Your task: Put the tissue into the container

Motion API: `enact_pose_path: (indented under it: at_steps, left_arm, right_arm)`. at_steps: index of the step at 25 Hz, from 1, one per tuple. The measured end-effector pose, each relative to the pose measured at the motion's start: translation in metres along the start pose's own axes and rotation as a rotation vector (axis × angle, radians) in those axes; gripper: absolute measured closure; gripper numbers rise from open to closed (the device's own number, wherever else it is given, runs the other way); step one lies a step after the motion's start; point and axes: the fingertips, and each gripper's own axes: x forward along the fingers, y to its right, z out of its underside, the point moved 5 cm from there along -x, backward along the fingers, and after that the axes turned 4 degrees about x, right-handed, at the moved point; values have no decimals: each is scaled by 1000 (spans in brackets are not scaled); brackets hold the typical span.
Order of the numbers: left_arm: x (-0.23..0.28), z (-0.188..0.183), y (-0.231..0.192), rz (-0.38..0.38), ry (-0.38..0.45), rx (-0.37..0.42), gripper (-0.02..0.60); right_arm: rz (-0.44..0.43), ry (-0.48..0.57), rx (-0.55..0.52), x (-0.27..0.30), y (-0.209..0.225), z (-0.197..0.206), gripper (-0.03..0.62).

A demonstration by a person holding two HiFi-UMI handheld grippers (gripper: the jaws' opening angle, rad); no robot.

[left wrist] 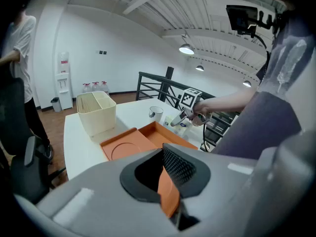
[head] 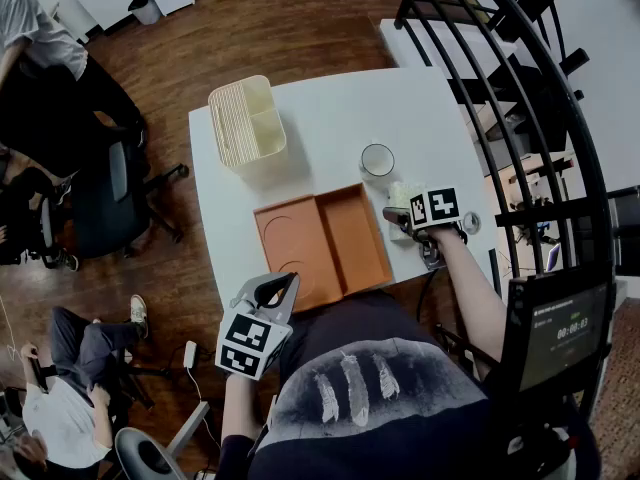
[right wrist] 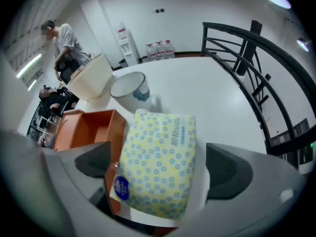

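Note:
The tissue pack [right wrist: 157, 162], yellow with blue rings, lies on the white table [head: 330, 118] just right of the orange two-compartment container [head: 352, 243]. My right gripper [head: 398, 213] stands open around the pack, with a gap between the pack and each pad. In the head view the pack [head: 404, 194] shows only partly beside the gripper's marker cube. The container's right wall [right wrist: 117, 132] is close to the pack's left edge. My left gripper [head: 278, 286] hovers at the table's near edge in front of the container [left wrist: 129, 144]. Its jaws are together with nothing held.
A cream slatted basket [head: 247, 123] stands at the table's far left, and a white cup [head: 378, 160] just beyond the container. A black stair railing [head: 500, 118] runs along the table's right side. People sit on chairs [head: 60, 218] on the floor to the left.

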Motion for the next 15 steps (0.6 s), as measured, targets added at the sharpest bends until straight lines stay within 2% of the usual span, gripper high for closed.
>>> enact_pose_path:
  at_steps: [3,6,7,12,15]
  left_arm:
    - [-3,-1,0,2,2,-5,568]
    - [-7,3,0,-6,0,-14,568]
    - [-8,4,0,-10,-1,-18,568]
    - [-13,7,-2,-25,1,-31,568]
    - [-14,6,-1,-27,4,-31,568]
  right_arm:
    - [27,-82,7,21,4,9,-4]
    - [-21,-127,48,29,4,16,9]
    - [-36,-131,54,29,4,17,48]
    - [-51,-115,54,25,3,16,92]
    - [-57,-83,18,10,-1,15,102]
